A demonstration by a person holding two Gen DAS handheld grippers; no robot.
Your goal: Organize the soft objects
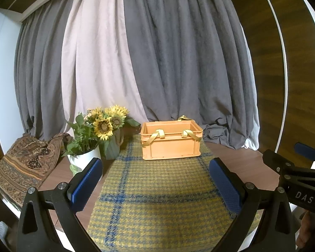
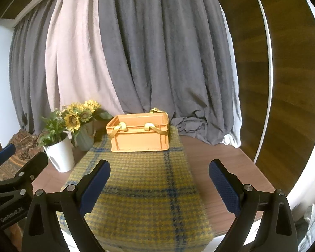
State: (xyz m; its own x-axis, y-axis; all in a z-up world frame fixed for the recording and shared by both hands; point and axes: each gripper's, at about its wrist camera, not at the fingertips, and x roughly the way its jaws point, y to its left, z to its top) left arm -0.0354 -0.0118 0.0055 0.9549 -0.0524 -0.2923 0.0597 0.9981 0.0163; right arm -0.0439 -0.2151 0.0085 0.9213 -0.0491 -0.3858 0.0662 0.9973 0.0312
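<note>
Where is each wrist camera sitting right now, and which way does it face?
Left wrist: on the left gripper, facing forward and slightly down over the plaid cloth at the orange crate; its own open fingers show, with the right gripper at the right edge.
Right wrist: beside it, facing the same way; open fingers, left gripper at the left edge.
Shared: crate, cloth, sunflowers, white pot, curtains.

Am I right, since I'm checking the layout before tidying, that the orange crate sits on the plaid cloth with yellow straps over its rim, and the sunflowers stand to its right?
Not quite: the sunflowers stand to the left of the orange crate, as both wrist views show. The rest holds: the crate sits on the plaid cloth, with yellow straps over its rim.
</note>
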